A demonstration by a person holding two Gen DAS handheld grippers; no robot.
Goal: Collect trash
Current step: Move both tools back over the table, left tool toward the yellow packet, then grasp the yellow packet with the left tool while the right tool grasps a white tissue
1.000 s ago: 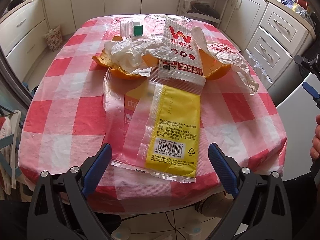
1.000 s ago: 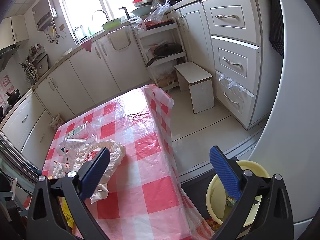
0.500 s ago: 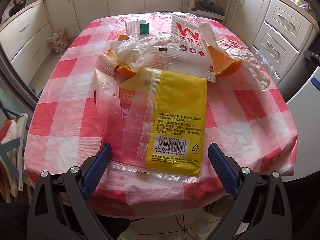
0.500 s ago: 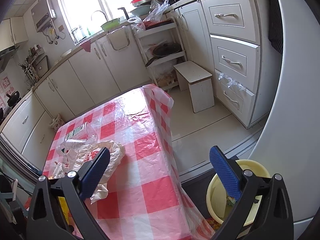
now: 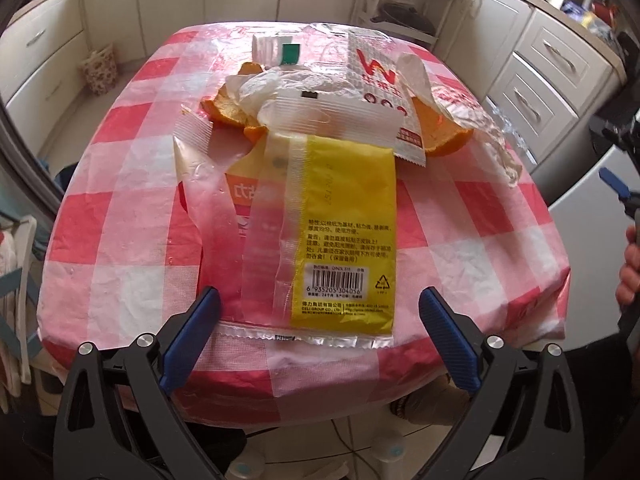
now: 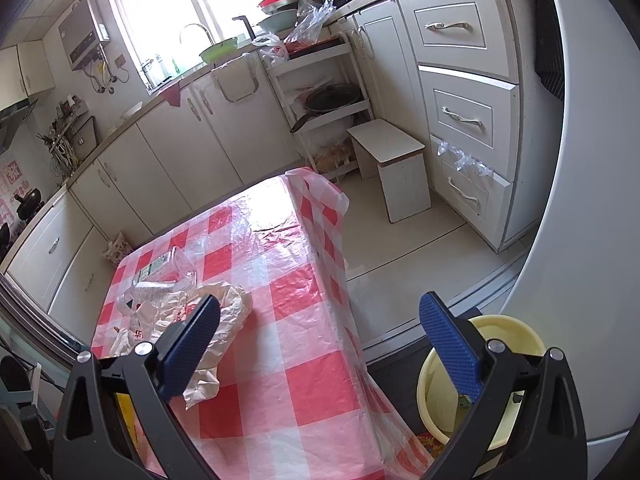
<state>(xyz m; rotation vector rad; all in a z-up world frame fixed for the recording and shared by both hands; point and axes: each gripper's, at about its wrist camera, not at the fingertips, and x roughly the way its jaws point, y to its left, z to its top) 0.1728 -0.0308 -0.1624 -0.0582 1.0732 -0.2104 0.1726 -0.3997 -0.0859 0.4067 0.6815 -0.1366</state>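
Beside table [image 6: 280, 360], right-view-only yellow bin [image 6: 516, 332]

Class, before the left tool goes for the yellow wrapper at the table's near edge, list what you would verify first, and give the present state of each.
1. Left tool open and empty: ok.
2. Yellow wrapper lined up between its fingers: ok.
3. Wrapper free to lift: not ok, the white and red packet overlaps its far end.
4. Orange peel clear of the wrapper: cannot tell.
5. Yellow bin in reach: cannot tell; it stands on the floor beside the table.
6. Right tool out of the way: ok.
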